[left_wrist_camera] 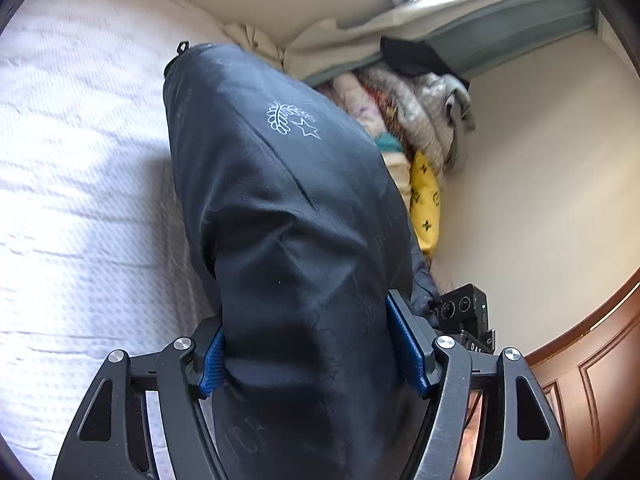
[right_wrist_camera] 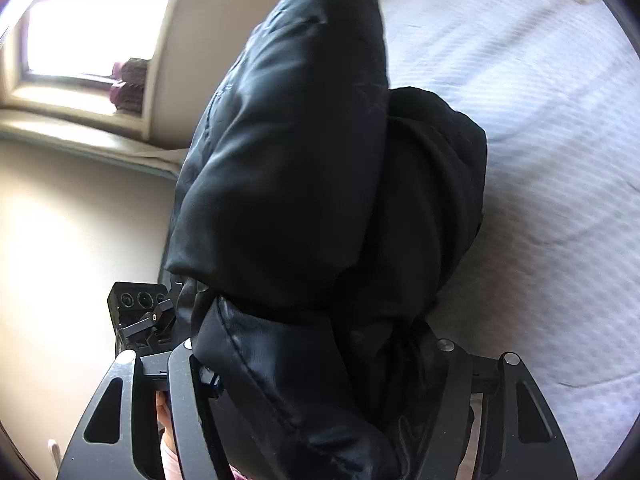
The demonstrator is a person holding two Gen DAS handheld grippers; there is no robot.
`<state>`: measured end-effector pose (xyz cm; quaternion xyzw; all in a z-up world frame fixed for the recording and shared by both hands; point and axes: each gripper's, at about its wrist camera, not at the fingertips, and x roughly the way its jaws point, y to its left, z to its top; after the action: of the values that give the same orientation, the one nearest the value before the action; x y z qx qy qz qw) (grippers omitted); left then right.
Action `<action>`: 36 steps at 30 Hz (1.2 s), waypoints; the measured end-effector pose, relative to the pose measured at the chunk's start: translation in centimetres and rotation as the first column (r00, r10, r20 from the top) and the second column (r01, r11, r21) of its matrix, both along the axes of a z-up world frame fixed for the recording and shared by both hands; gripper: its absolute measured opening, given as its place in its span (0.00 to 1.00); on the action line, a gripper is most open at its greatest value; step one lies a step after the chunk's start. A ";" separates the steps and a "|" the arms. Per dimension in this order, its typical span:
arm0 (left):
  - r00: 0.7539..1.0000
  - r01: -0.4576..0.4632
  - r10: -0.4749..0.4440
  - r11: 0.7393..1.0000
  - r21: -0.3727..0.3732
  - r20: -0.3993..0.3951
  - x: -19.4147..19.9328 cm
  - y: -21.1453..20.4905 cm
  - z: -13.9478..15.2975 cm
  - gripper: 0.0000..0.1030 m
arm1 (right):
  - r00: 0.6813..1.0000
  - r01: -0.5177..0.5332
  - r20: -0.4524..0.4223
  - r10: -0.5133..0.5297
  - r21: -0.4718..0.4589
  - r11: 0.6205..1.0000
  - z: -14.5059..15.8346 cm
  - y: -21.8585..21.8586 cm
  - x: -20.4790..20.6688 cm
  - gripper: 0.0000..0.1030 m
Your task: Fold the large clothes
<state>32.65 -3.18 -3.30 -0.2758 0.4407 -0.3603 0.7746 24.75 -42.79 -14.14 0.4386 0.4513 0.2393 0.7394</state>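
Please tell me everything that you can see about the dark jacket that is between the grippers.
The dark jacket is large and puffy, of smooth, slightly shiny navy or black fabric, with a white emblem of a leaf sprig and a star on it. It is bunched into a thick roll, not flat. One end lies on the white bedspread. The left gripper clamps it between blue pads; the right gripper also has it between its jaws, with its pads hidden by fabric.
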 end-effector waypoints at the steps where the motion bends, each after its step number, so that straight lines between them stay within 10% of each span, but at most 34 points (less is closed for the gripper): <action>1: 1.000 -0.010 0.010 1.000 -0.005 0.004 0.0 0.8 0.3 0.71 | 1.000 -0.006 0.010 0.006 0.005 1.000 0.3 0.4 0.2 0.62; 15: 0.977 -0.210 0.211 0.977 0.042 -0.025 -1.2 14.2 0.0 0.71 | 0.983 -0.182 0.036 0.181 0.018 0.983 0.9 12.3 4.5 0.61; 21: 0.951 -0.252 0.274 0.956 0.151 -0.142 -1.5 17.7 -4.4 0.82 | 0.978 -0.208 -0.051 0.203 -0.138 0.968 -1.0 16.4 4.7 0.76; 29: 0.948 -0.284 0.315 0.901 0.327 -0.044 -3.1 17.2 -2.6 0.91 | 0.984 -0.174 -0.092 0.153 -0.297 0.939 1.4 16.2 3.1 0.91; 36: 0.944 -0.313 0.324 0.831 0.460 0.057 -4.2 15.7 -0.5 0.92 | 0.992 0.018 0.117 0.049 -0.513 0.858 8.4 14.1 -0.9 0.91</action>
<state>28.48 12.51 -3.85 -0.1565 0.4706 -0.1073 0.8617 23.90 -28.74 -5.73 0.2063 0.4545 0.1436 0.8545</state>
